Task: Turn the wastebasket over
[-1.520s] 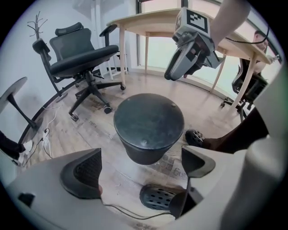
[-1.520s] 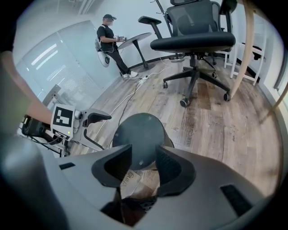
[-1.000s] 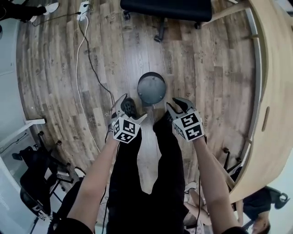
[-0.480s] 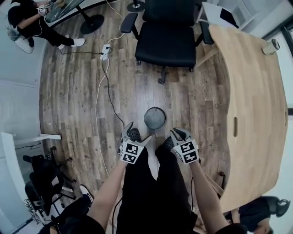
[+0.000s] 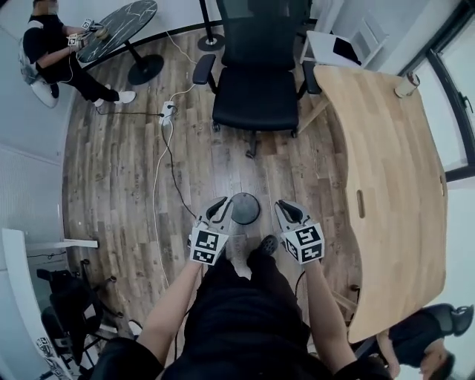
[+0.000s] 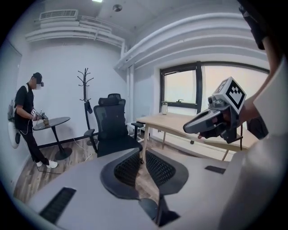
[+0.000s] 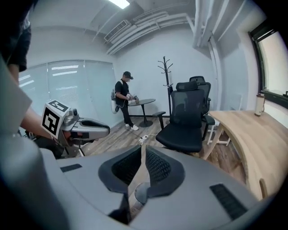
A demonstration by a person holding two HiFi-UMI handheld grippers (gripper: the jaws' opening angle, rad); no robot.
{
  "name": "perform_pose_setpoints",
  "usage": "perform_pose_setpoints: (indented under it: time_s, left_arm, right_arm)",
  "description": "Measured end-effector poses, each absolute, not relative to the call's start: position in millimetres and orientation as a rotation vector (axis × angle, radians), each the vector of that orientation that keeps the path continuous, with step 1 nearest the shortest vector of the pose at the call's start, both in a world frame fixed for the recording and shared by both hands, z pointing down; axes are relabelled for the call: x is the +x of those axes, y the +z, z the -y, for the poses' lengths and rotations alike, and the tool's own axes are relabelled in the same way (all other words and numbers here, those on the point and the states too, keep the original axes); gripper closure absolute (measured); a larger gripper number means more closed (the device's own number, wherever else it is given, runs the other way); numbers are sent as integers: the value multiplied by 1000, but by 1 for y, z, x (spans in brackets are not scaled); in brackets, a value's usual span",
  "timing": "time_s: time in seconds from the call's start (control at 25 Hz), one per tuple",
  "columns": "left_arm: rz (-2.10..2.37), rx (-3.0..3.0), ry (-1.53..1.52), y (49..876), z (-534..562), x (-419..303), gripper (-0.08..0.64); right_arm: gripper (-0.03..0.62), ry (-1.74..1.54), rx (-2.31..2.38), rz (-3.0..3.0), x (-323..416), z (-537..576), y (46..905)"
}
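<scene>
The wastebasket [image 5: 246, 208], a dark round bin, stands on the wooden floor just ahead of the person's feet; I cannot tell which end is up. My left gripper [image 5: 218, 204] hangs above its left side and my right gripper [image 5: 282, 208] above its right side, both apart from it. Both pairs of jaws have just been closing and now stand shut with nothing between them. In the left gripper view the bin [image 6: 148, 208] shows far below the shut left gripper [image 6: 141, 164]. In the right gripper view the bin [image 7: 141, 193] lies below the shut right gripper [image 7: 143, 164].
A black office chair [image 5: 256, 89] stands beyond the bin. A curved wooden desk [image 5: 386, 163] runs down the right. A power strip with cables [image 5: 168, 111] lies to the left. A person [image 5: 52, 44] is at a small round table [image 5: 119, 22].
Both grippers have lifted up and away from the wastebasket, which now looks smaller and stays on the floor. The left jaws went from wide open to shut; the right jaws closed too.
</scene>
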State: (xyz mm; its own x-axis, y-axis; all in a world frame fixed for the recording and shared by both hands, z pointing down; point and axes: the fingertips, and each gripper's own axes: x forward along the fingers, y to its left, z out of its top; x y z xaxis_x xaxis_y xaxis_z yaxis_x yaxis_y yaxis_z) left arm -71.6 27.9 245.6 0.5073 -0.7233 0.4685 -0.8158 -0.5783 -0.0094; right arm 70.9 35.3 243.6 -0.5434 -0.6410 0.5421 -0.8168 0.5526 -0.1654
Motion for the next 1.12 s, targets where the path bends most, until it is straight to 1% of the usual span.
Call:
perform_pose_setpoints:
  time_s: [0.08, 0.16, 0.36, 0.52, 0.76, 1.12]
  left_arm:
    - [1294, 2566, 581, 222, -22, -75, 531]
    - [1243, 2594, 536, 201, -20, -76, 541]
    - [1091, 2741, 466, 149, -21, -83, 543]
    - [958, 2748, 333, 117, -25, -91, 543]
    - [845, 2720, 256, 93, -31, -101, 543]
    - [828, 2658, 232, 90, -37, -109, 543]
  right_arm:
    - [539, 564, 1246, 2388, 66, -34, 221]
    - [541, 569, 1306, 2407, 60, -36, 200]
    - [552, 629, 1452, 2480, 31, -42, 158]
    - [558, 642, 1572, 2523, 11, -51, 132]
    - [560, 572, 1684, 2506, 2, -64, 100]
    - [560, 465, 1734, 2445, 5, -82, 79]
